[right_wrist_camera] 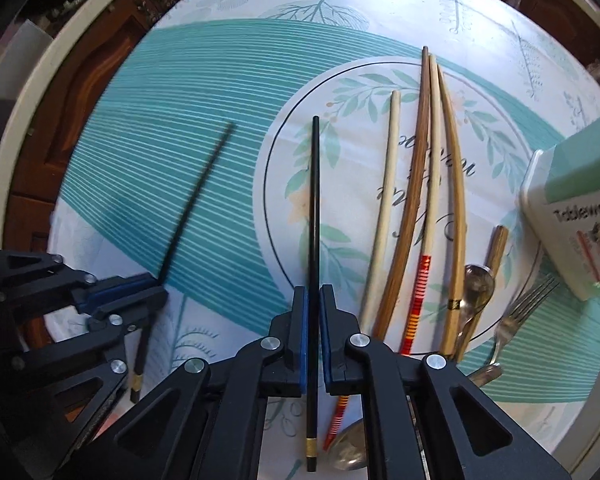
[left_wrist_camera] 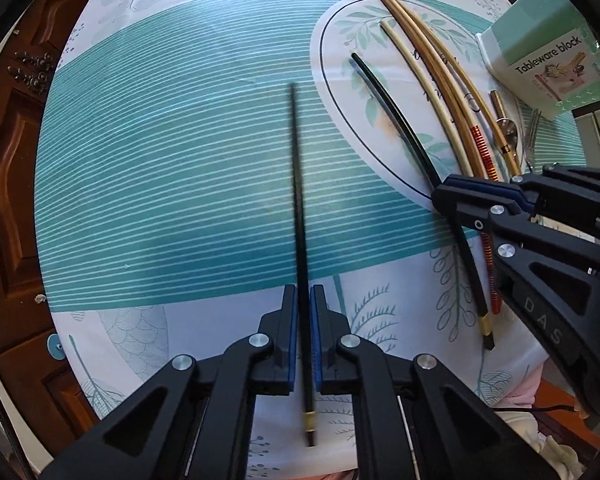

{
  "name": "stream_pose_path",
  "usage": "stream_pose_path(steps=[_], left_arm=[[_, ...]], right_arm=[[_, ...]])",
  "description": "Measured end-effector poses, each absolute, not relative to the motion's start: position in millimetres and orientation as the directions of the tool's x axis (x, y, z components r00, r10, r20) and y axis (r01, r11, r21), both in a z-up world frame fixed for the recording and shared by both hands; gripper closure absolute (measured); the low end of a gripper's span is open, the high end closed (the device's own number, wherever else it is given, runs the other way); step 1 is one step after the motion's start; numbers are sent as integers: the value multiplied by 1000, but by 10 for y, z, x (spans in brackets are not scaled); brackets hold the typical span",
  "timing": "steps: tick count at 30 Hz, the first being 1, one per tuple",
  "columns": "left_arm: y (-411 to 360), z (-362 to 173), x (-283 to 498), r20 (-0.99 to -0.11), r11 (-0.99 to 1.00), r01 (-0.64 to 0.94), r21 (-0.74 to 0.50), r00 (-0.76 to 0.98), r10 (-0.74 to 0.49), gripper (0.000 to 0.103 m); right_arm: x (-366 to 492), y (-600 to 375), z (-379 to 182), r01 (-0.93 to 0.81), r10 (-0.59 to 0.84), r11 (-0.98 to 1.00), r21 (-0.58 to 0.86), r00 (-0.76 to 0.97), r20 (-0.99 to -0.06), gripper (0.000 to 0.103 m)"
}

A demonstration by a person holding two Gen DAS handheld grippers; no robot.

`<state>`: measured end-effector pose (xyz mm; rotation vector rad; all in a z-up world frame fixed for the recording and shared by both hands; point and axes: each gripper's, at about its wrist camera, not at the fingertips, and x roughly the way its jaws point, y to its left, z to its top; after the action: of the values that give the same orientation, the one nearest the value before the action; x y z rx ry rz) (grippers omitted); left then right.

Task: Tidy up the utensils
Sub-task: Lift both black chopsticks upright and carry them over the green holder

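Black chopsticks (left_wrist_camera: 300,220) in both tongs

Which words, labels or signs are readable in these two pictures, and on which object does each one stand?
"Tableware block": on the green and white box, read in the left wrist view; the right wrist view cuts it to "Tableware".
"DAS": raised letters on the arm of the right gripper, seen from the left wrist camera.
Cursive writing inside the oval on the tablecloth: upside down, partly covered by chopsticks, not readable.
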<state>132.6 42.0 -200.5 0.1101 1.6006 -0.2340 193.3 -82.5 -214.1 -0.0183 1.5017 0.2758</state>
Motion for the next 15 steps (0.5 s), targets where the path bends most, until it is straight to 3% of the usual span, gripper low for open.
stream_pose_path(steps=[9,15], left_arm=[[442,-1741,1064,-987,969,241,-62,129,-95,100],[422,-1504,976,-952,977,197,-76,277,-130,100]], right_arm=[[1698,-1313,-1908,-128,392,918,375,162,-905,98],[1359,-1579,-1523,-164,447,895,416,359,-819,98]])
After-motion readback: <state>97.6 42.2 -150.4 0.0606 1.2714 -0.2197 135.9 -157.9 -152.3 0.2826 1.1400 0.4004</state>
